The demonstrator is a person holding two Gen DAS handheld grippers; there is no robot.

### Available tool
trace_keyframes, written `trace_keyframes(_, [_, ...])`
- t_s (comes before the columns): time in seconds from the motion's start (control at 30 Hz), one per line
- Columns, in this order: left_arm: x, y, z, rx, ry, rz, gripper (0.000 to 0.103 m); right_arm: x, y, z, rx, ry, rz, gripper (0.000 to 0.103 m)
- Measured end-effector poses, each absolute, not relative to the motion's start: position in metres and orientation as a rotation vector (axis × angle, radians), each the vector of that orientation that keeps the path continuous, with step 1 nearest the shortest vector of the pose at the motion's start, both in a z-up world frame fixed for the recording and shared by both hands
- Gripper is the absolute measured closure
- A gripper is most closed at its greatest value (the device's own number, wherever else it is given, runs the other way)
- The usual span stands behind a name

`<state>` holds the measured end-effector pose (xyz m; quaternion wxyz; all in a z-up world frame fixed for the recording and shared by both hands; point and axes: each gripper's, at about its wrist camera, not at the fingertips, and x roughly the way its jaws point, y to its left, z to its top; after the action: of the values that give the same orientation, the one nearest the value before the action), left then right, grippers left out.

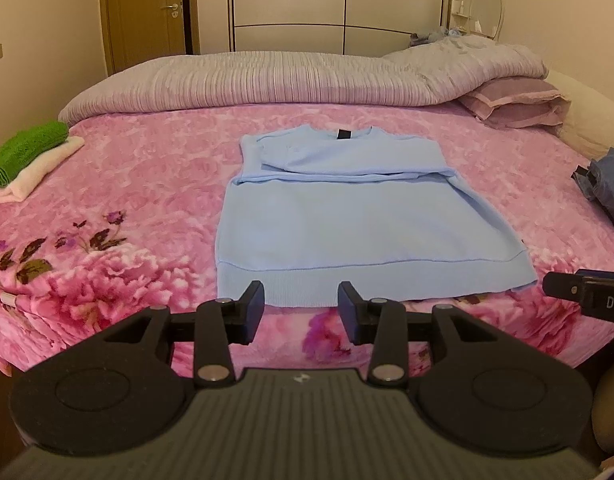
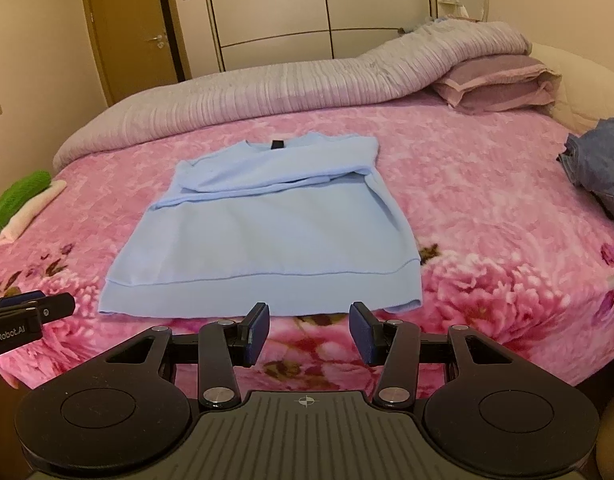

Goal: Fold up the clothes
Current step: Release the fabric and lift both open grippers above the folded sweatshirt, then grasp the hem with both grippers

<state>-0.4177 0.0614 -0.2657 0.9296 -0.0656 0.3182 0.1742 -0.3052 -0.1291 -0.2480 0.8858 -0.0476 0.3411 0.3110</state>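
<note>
Fingers (image 1: 253,308) of the left gripper (image 1: 301,306) spread wide, nothing between them; they hover just short of the near hem of the sweatshirt, over the bedspread. Right gripper (image 2: 310,330): same condition, wide gap, nothing held, positioned before the hem's right half.

Light blue sweatshirt (image 1: 339,216) lies flat in the middle of the bed, hem toward the cameras, neckline with a dark label (image 1: 342,134) at the far end. Both sleeves are folded in across the chest, forming a layered band below the collar. Ribbed hem lies smooth; slight lift at the near right corner in the right wrist view.

Pink floral bedspread (image 1: 147,184) covers the bed beneath it. Left of the sweatshirt, well apart: a folded green towel (image 1: 23,152) stacked on a folded pale pink one (image 1: 39,176). Right edge: a heap of blue denim (image 2: 603,164), not folded as far as can be seen. Far side: a rolled grey-lilac ribbed duvet (image 1: 267,80) and a mauve pillow (image 1: 515,104). Beyond the bed: a wardrobe (image 1: 339,4), a wooden door (image 1: 147,12).
</note>
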Motion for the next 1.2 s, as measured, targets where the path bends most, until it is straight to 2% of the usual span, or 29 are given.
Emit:
trace_keyframes(0.4, [-0.403,0.072,-0.269,-0.128,0.681,0.378,0.065,-0.294,-0.13,-0.249,-0.091,0.722,0.64,0.055])
trace_keyframes(0.8, [-0.321,0.093,-0.308,-0.095,0.802,0.381,0.065,-0.214,-0.131,-0.285,-0.077,0.799,0.489,0.055])
trace_keyframes(1.13, [-0.285,0.132,-0.333,-0.102,0.866,0.442,0.065,-0.152,-0.134,-0.305,-0.051,0.812,0.451,0.055])
trace_keyframes(1.2, [-0.289,0.144,-0.332,-0.126,0.831,0.448,0.065,-0.142,-0.141,-0.308,-0.024,0.793,0.444,0.055])
